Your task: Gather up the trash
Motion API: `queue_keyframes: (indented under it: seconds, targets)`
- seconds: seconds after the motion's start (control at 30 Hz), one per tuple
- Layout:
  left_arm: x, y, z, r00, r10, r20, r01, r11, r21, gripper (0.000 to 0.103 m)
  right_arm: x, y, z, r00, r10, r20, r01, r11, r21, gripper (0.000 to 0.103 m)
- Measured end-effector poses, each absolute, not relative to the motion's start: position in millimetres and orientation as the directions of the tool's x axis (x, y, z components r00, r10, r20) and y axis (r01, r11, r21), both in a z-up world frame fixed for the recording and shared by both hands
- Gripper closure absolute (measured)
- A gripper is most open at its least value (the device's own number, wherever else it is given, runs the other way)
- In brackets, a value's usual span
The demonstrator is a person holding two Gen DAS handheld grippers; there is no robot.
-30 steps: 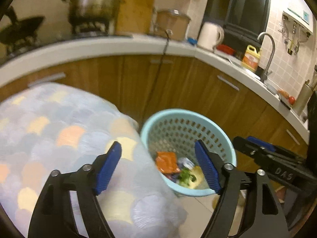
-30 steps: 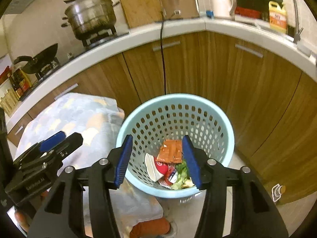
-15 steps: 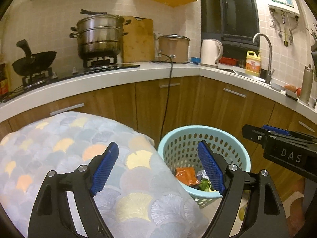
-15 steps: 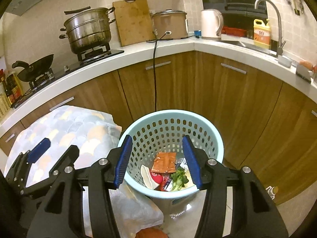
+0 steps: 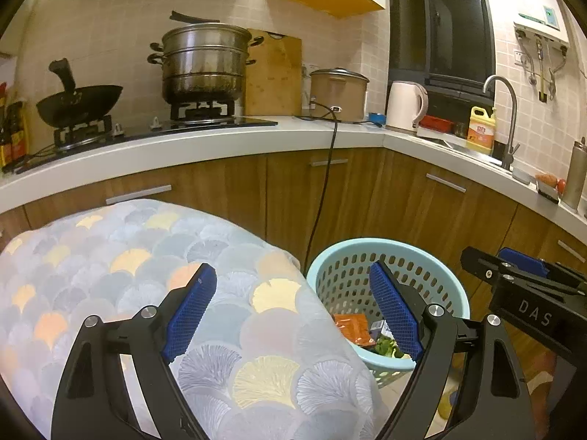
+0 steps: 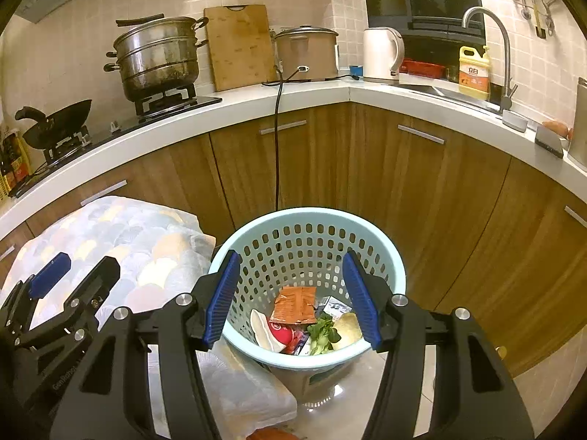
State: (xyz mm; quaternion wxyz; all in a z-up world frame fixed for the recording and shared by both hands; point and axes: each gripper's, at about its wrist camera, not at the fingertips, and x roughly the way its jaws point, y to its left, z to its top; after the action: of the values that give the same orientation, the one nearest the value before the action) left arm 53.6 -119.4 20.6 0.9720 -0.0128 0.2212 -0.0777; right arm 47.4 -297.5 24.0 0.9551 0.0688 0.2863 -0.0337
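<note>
Raised and levelled since a second ago: both cameras, more counter in view. Left gripper [image 5: 290, 311] and right gripper [image 6: 291, 297]: 2, spread wide, empty. Basket [image 6: 385, 256]: 1, at 12 o'clock, trash [image 6: 295, 304] inside. Step: drop apparently done; next, seek further litter. Beyond: pot [image 6: 157, 57], 1.

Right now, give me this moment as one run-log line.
left gripper: open, empty, over patterned cloth | right gripper: open, empty, above basket | basket: orange wrapper, greens inside
</note>
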Motion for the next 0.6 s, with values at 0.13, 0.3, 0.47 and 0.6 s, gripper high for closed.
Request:
queue_keyframes:
  seconds: [0.13, 0.3, 0.47, 0.6]
  targets:
    - [53.8, -120.4, 20.0, 0.890, -0.152, -0.429, 0.145, 0.988, -0.049, 0.019, 45.7, -299.2, 25.9, 0.839, -0.041, -0.543, 0.112, 0.989, 0.098, 0.048]
    - [55.1, -118.6, 19.6, 0.888, -0.153, -0.434, 0.142, 0.988, -0.059, 0.018, 43.0, -301.9, 25.3, 0.840, -0.059, -0.540, 0.129, 0.987, 0.094, 0.048]
    - [54.7, -118.4, 19.3, 0.888, -0.154, -0.434, 0.144, 0.988, -0.056, 0.017, 38.0, -301.2, 26.6, 0.842, -0.082, -0.534, 0.144, 0.987, 0.076, 0.048]
    - [54.2, -118.7, 19.3, 0.889, -0.152, -0.432, 0.142, 0.988, -0.056, 0.017, 34.7, -299.4, 28.8, 0.846, -0.093, -0.526, 0.147, 0.987, 0.062, 0.048]
